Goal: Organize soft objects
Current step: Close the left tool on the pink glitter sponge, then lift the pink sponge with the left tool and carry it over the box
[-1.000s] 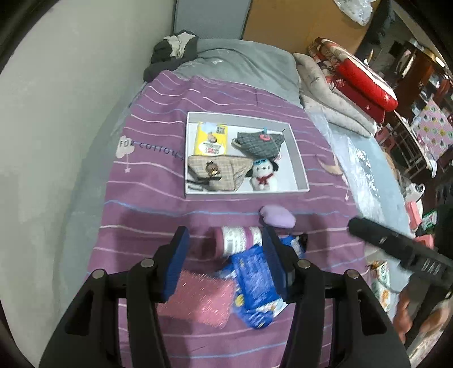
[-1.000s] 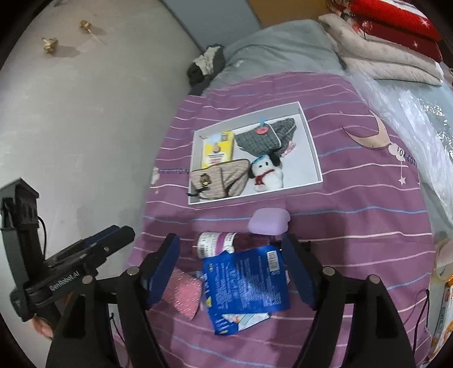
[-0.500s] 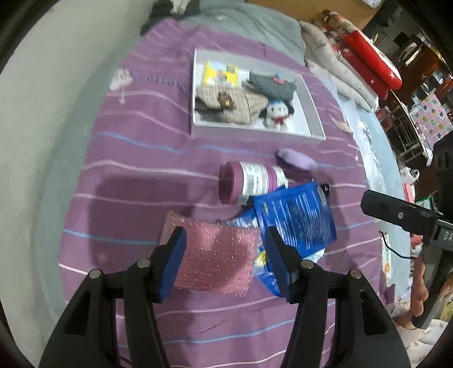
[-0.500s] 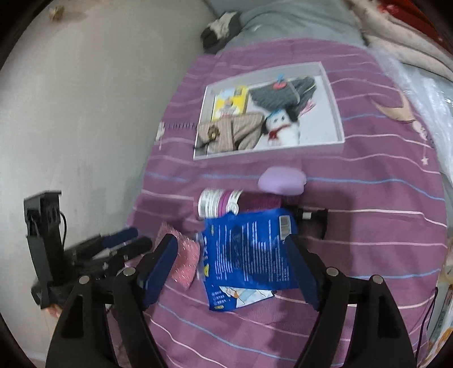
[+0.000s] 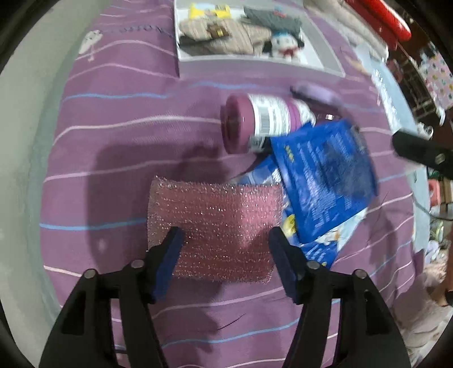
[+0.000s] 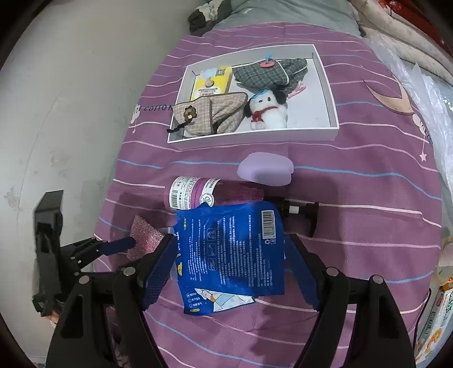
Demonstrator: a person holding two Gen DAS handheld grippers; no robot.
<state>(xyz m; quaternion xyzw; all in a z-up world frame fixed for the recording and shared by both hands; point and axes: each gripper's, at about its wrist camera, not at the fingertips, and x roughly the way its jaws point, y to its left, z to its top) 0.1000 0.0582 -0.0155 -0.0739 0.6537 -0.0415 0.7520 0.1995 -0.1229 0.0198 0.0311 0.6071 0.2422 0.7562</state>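
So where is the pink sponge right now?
In the left wrist view the pink sponge lies flat on the purple bedspread, between the opening tongs of the left gripper, just left of the blue packet.

We are in a home bedroom: a bed with a purple striped quilt (image 6: 354, 181), folded bedding (image 6: 396, 42) far right, clothes (image 6: 206, 14) against the far wall.
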